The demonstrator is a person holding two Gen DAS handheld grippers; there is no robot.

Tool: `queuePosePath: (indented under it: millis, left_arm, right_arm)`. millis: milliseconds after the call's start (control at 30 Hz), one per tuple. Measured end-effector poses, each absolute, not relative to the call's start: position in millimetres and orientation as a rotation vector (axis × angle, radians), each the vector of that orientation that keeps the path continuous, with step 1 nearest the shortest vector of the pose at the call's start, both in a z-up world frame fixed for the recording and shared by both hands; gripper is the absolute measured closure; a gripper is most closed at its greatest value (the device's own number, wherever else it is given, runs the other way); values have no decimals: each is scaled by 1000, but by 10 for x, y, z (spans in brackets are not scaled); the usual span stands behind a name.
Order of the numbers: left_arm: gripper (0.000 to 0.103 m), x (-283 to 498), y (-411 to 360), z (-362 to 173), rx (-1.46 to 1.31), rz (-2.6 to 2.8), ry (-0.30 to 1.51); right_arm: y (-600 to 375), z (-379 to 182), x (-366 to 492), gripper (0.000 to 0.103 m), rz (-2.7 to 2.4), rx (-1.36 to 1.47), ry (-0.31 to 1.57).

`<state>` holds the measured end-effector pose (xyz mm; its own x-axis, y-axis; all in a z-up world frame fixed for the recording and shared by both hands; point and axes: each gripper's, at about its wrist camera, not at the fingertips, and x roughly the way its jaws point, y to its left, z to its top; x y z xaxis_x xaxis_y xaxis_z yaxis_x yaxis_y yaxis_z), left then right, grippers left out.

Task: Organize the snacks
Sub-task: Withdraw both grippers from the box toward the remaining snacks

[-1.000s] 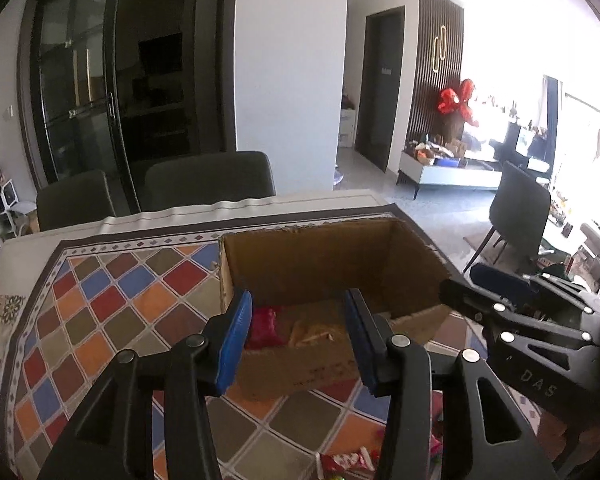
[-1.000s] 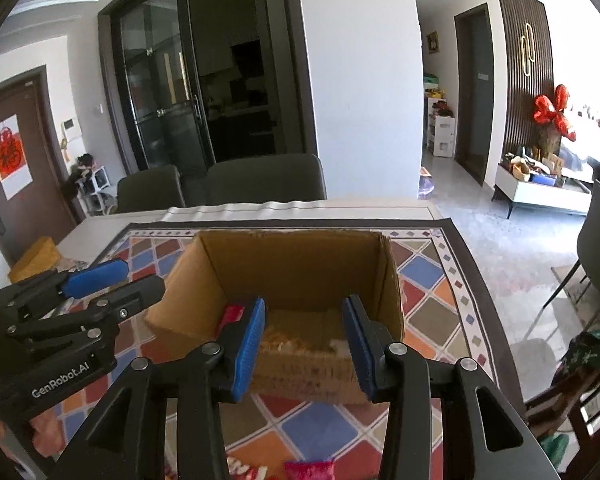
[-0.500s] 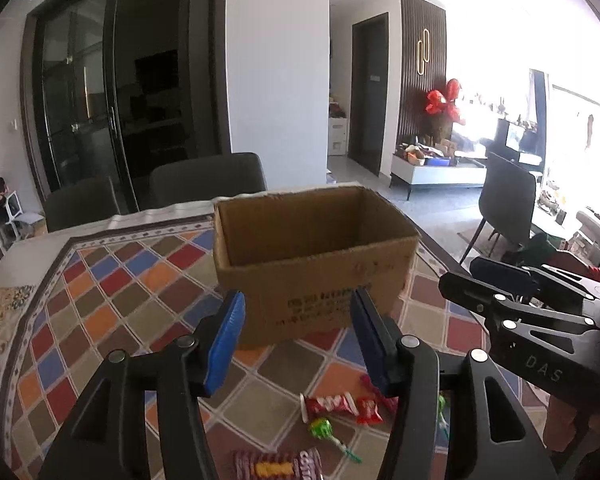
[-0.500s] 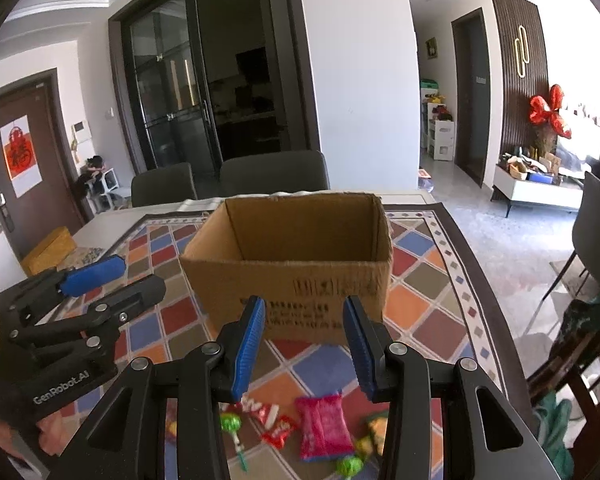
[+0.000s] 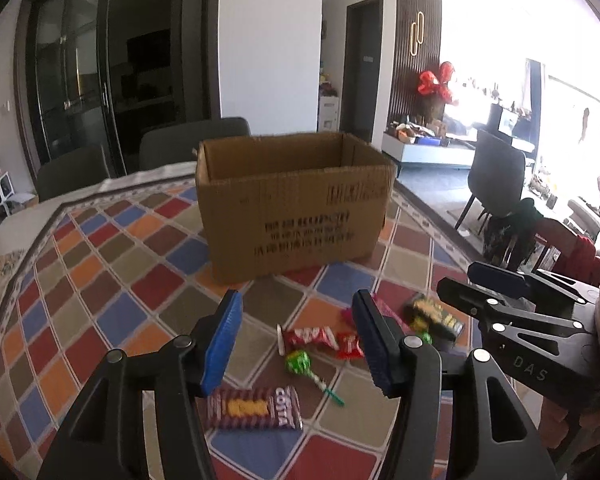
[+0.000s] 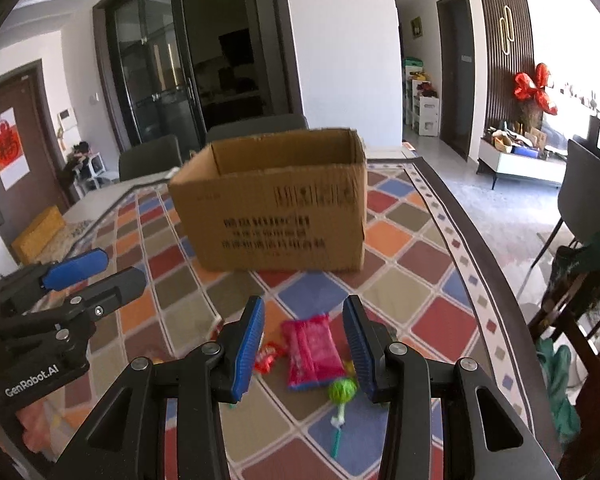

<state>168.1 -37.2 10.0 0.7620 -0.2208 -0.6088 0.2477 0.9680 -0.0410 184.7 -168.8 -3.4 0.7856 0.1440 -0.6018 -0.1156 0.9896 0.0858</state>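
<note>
The snacks lie loose on the patterned table [image 5: 100, 280], just below and ahead of both pairs of jaws. Between the jaws of the left gripper [image 5: 296, 340] sit a red wrapper [image 5: 310, 338] and a green lollipop [image 5: 300, 362]. A brown biscuit pack [image 5: 256, 408] lies nearer, below the left-hand pad, and a dark packet with yellow print [image 5: 434, 316] lies off past the right-hand pad. Under the right gripper [image 6: 304, 346] a pink packet [image 6: 312, 354] lies framed between the pads, with a second green lollipop [image 6: 342, 392] by the right-hand pad and a small red wrapper [image 6: 266, 358] by the left-hand one.

The cardboard box [image 5: 296, 204] stands upright on the table beyond the snacks, well ahead of both grippers.

A second ago both cameras looked down into that box, where snacks lay on its bottom; now its printed side faces them and the loose pile fills the foreground. Both hands have drawn back and sunk toward the table, so the work has likely turned from dropping off to picking again.

The left jaws are opening with nothing pressed between them. The right jaws stand partly apart and empty, no pad touching the pink packet. Several snacks remain outside the box, so the sorting looks unfinished.
</note>
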Motion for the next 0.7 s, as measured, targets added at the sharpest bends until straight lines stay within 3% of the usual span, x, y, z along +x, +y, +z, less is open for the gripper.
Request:
queuePosePath:
  millis: [333, 700]
  left_arm:
    - [47, 1601, -347, -346, -12, -267, 777]
    - [47, 1602, -390, -555, 18, -235, 742]
  right_arm:
    - [-1688, -376, 1698, 61, 134, 35, 734]
    - [-1750, -629, 1618, 61, 77, 69, 749]
